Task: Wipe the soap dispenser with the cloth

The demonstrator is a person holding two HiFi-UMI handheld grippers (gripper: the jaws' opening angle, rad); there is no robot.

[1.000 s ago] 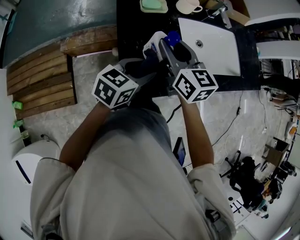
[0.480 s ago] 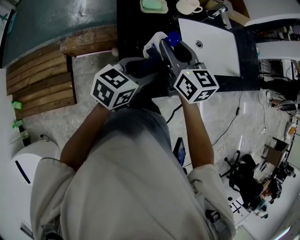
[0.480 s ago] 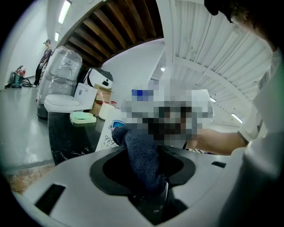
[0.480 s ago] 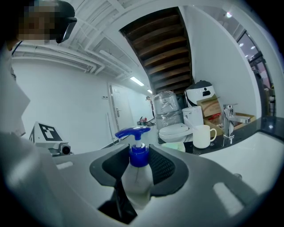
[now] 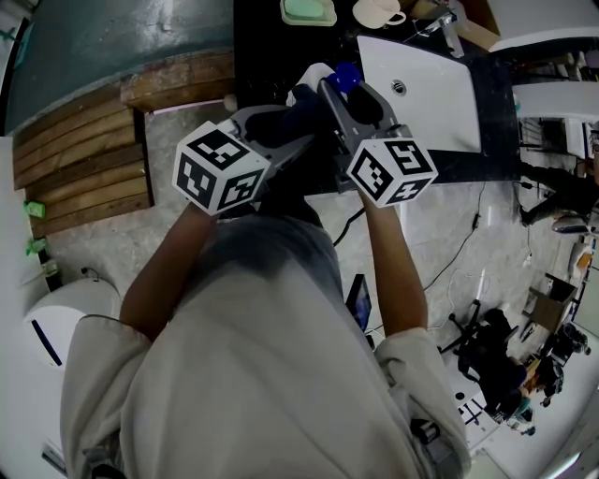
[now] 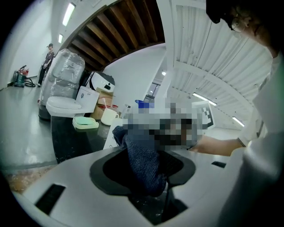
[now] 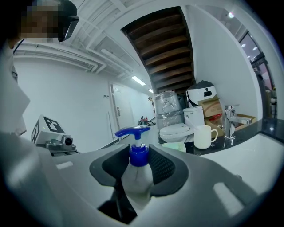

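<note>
The soap dispenser (image 7: 136,179), a clear bottle with a blue pump head (image 7: 134,131), stands upright between the fingers (image 7: 162,166) of the right gripper (image 7: 141,160), which press on its shoulders from both sides. In the head view it is in the upper middle of the frame, over the black counter (image 5: 255,56) and just left of the white sink (image 5: 426,89). Any print on the bottle is too small to read.

The left gripper (image 6: 143,170) holds a dark blue cloth (image 6: 142,153) between its fingers (image 6: 106,170), close beside the bottle. Whether they touch I cannot tell.

A white mug (image 7: 204,136), a green soap dish (image 5: 307,11) and a faucet (image 7: 231,119) stand at the back of the counter.
</note>
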